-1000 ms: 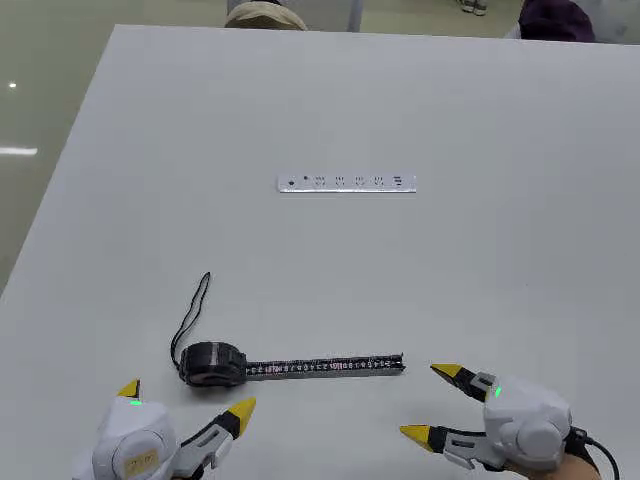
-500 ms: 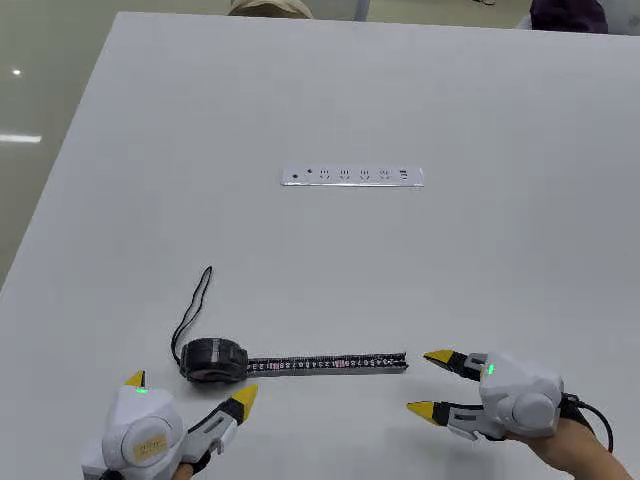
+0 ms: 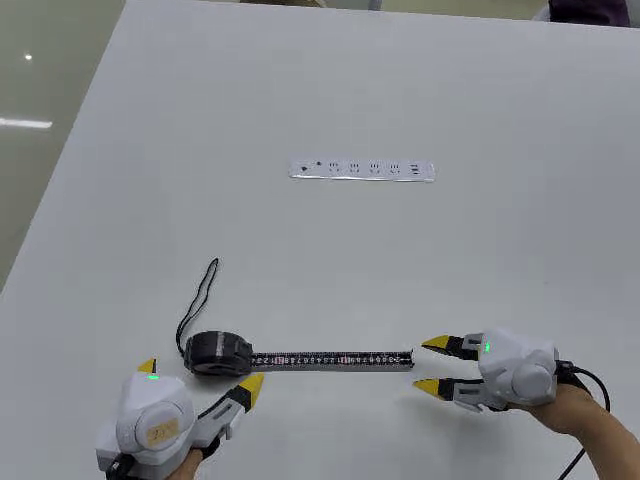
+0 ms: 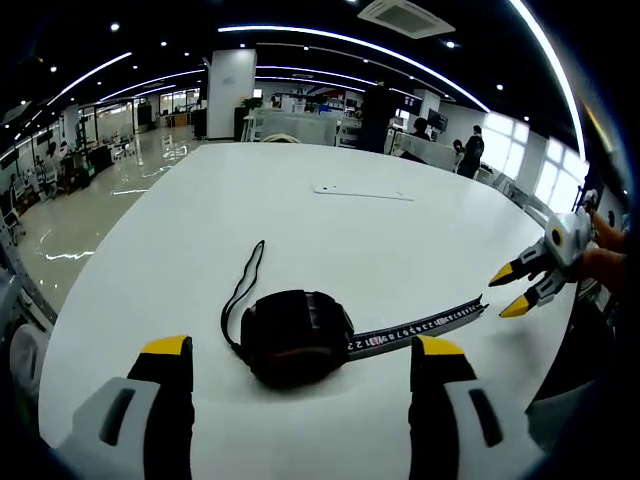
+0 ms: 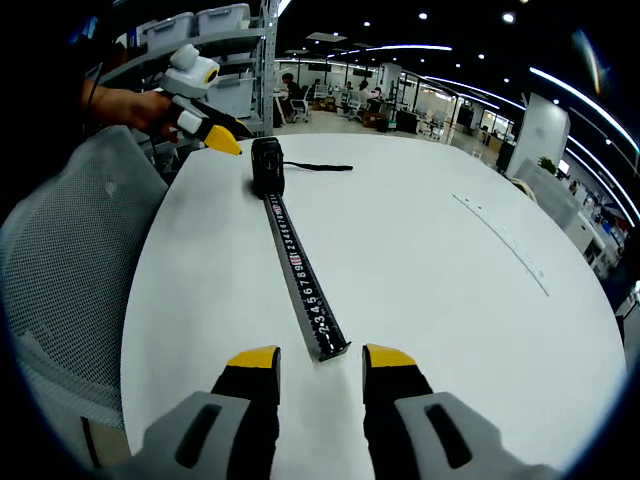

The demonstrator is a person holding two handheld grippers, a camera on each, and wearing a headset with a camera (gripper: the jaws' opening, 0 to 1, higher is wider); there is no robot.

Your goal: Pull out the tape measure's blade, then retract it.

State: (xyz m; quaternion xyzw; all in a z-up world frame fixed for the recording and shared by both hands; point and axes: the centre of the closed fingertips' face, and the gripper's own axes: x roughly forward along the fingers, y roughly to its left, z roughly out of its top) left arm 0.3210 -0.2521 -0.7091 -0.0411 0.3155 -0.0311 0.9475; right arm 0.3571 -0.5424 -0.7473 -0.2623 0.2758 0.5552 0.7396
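Two grippers hold nothing, jaws wide open. The tape [image 3: 214, 353] lies flat between them, blade [image 3: 330, 359] pulled out. By the tape's case sits the left gripper [image 3: 200, 374], likely to pin it; the right gripper [image 3: 432, 365] faces the blade tip, probably to push it in.

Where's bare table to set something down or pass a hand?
Free: the wide band of table between the power strip and the tape measure; everything beyond the strip; the right side past the strip's end. Crowded: the near edge, with the strap, the extended blade, the left gripper and the right gripper, both open.
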